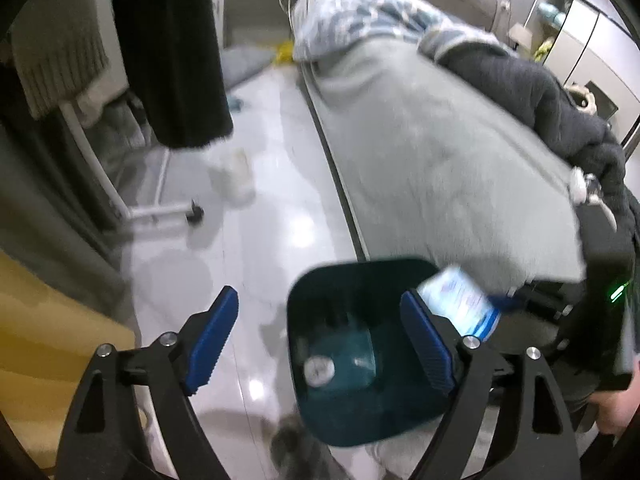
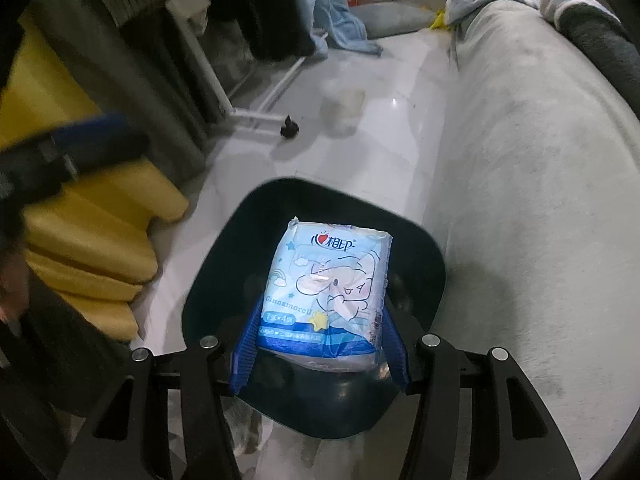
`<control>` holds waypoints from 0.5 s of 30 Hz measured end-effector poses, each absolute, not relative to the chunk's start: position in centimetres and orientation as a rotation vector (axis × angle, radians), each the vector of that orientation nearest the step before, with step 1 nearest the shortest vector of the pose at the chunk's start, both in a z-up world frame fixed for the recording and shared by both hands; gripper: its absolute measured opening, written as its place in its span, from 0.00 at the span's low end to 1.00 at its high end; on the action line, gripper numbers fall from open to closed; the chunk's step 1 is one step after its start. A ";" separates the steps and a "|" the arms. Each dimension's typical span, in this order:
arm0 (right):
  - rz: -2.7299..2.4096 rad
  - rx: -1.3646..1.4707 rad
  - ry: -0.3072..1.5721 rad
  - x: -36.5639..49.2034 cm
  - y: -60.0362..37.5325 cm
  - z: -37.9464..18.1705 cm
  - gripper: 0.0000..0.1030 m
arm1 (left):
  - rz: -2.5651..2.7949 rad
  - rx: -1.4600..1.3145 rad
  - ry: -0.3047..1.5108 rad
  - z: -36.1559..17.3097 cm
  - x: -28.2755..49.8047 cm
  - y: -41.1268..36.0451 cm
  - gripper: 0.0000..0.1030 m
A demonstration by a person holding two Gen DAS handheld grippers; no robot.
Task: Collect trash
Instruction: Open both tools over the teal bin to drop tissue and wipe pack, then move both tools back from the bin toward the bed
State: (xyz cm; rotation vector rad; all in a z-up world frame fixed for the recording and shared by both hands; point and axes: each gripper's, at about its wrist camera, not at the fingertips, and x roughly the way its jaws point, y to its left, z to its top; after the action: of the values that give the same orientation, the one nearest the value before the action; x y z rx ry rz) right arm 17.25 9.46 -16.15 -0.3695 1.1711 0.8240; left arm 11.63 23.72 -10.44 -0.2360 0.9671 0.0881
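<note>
A dark teal trash bin (image 1: 352, 412) stands on the floor beside the bed; it holds a plastic bottle (image 1: 340, 364). My left gripper (image 1: 320, 344) is open and empty, its right finger over the bin's rim. My right gripper (image 2: 320, 344) is shut on a blue and white tissue pack (image 2: 326, 292) and holds it over the bin's (image 2: 224, 264) opening. The pack also shows in the left wrist view (image 1: 460, 304) at the bin's right edge.
A bed with a grey cover (image 1: 432, 160) runs along the right. A white clothes rack (image 1: 156, 212) with hanging clothes stands left. A clear jar (image 1: 234, 176) sits on the white floor. Yellow cushions (image 2: 92, 240) lie left of the bin.
</note>
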 end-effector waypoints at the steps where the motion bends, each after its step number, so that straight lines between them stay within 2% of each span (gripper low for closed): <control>1: 0.820 -0.381 1.177 17.2 9.6 -16.4 0.53 | 0.089 -0.237 0.951 -10.1 11.6 23.9 0.84; 8: 0.798 -0.408 1.206 17.0 9.5 -17.6 0.56 | 0.120 -0.210 0.868 -8.1 11.5 23.9 0.86; 11: 0.793 -0.397 1.204 17.2 9.6 -17.4 0.65 | 0.132 -0.190 0.805 -6.5 11.2 23.5 0.93; 15: 0.803 -0.360 1.173 17.4 9.4 -15.6 0.77 | 0.161 -0.142 0.732 -4.5 10.9 22.7 0.95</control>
State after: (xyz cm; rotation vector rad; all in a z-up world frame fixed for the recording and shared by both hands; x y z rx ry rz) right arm 17.37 9.44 -15.65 -0.3601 1.1732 0.8029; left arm 10.93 22.69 -4.52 -0.1422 0.7325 0.1606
